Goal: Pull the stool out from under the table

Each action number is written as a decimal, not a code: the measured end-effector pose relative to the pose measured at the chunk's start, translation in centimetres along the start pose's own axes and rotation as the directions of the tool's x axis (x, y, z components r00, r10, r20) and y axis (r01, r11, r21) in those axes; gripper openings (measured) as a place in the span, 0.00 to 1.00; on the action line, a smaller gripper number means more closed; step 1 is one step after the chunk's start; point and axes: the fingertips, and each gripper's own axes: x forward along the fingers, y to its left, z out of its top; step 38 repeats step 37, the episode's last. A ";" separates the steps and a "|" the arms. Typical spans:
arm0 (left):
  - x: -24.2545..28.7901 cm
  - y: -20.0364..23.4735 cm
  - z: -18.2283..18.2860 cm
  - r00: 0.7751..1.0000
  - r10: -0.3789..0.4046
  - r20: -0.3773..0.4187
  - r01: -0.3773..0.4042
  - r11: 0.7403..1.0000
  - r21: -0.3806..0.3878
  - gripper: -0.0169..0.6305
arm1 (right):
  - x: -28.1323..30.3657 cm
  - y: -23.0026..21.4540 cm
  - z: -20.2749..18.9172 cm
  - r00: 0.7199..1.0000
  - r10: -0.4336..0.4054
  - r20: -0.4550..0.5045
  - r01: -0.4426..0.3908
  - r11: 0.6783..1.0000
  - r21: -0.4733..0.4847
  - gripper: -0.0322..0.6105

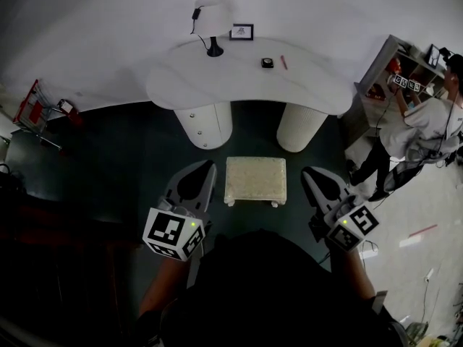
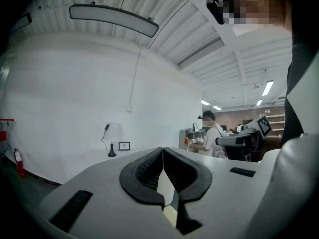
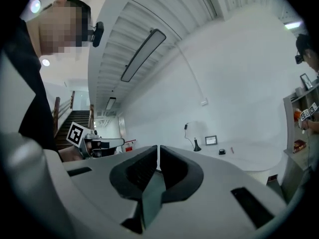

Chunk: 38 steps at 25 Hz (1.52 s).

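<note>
stool (image 1: 255, 180): cream | table (image 1: 246, 78): white | floor (image 1: 116, 157): dark | lamp base (image 1: 215, 51): black | wall (image 1: 108, 20): white

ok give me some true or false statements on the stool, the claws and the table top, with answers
1. The stool stands on the floor, out from under the table. True.
2. The left claw grips the stool. False: it is shut on nothing, beside the stool.
3. The right claw is shut and empty. True.
4. The lamp lies on the floor. False: it stands upright on the table.
</note>
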 end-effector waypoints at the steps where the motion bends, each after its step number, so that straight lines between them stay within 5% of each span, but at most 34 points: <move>1: -0.2 0.4 0.1 1.000 0.005 -0.001 -0.005 1.000 0.011 0.05 | 0.1 -0.1 0.4 1.000 -0.011 0.011 0.011 1.000 0.009 0.09; 7: -1.4 3.3 0.9 0.998 0.066 0.002 -0.066 0.997 0.034 0.05 | 0.6 0.5 1.0 1.000 -0.019 -0.005 0.018 0.999 -0.049 0.08; 13: -0.9 1.8 -0.8 0.999 0.034 -0.013 -0.034 0.999 0.007 0.05 | 0.9 0.6 0.4 0.999 -0.046 0.012 0.047 0.993 -0.106 0.08; 38: 0.3 0.3 -1.1 0.999 0.031 -0.038 -0.031 0.999 0.014 0.05 | 1.4 0.4 -0.9 0.999 0.023 -0.025 -0.025 0.997 -0.076 0.08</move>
